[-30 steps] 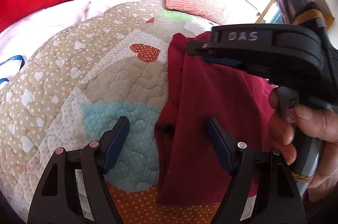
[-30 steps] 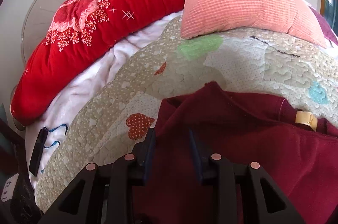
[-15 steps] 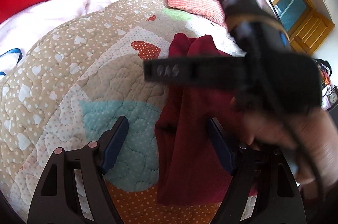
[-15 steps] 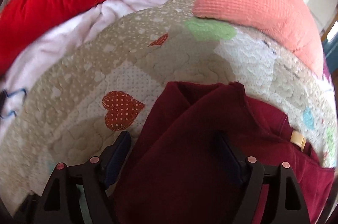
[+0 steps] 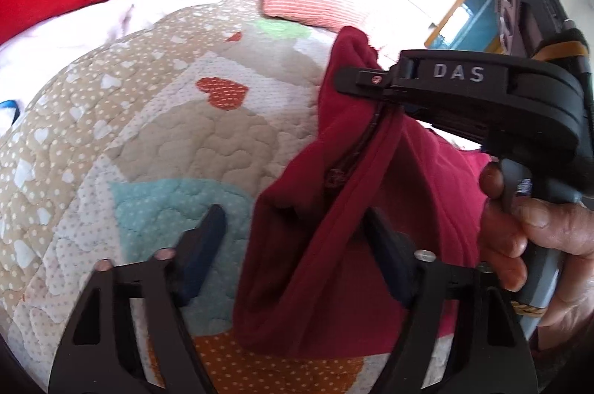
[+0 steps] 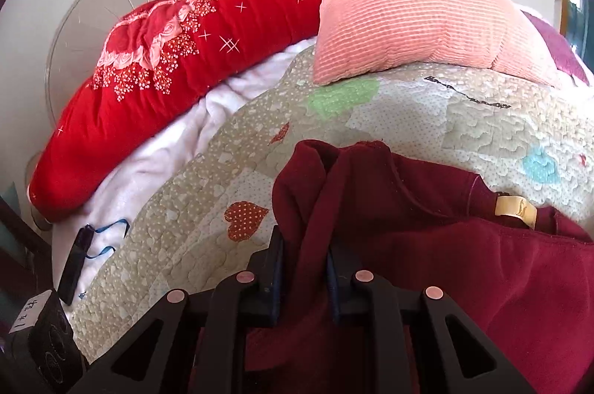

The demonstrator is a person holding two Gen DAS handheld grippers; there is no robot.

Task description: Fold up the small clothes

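Observation:
A dark red garment (image 5: 334,245) lies on the patchwork quilt (image 5: 167,141), with a cream neck label (image 6: 516,210) showing in the right wrist view. My right gripper (image 6: 304,264) is shut on a fold of the garment (image 6: 464,264) at its left edge and lifts it. The right gripper also shows in the left wrist view (image 5: 349,80), pinching the cloth above the bed. My left gripper (image 5: 297,245) is open, its jaws wide apart, low over the quilt. The hanging fold drapes between them, nearer the right finger.
A red flowered bolster (image 6: 178,71) and a pink ribbed cushion (image 6: 415,15) lie at the head of the bed. A white sheet (image 6: 156,163) with a black strap device (image 6: 78,264) lies to the left. Wardrobe doors stand behind.
My right gripper opened half a second ago, then shut on the garment's left edge and raised it. The left gripper stayed open in the same place.

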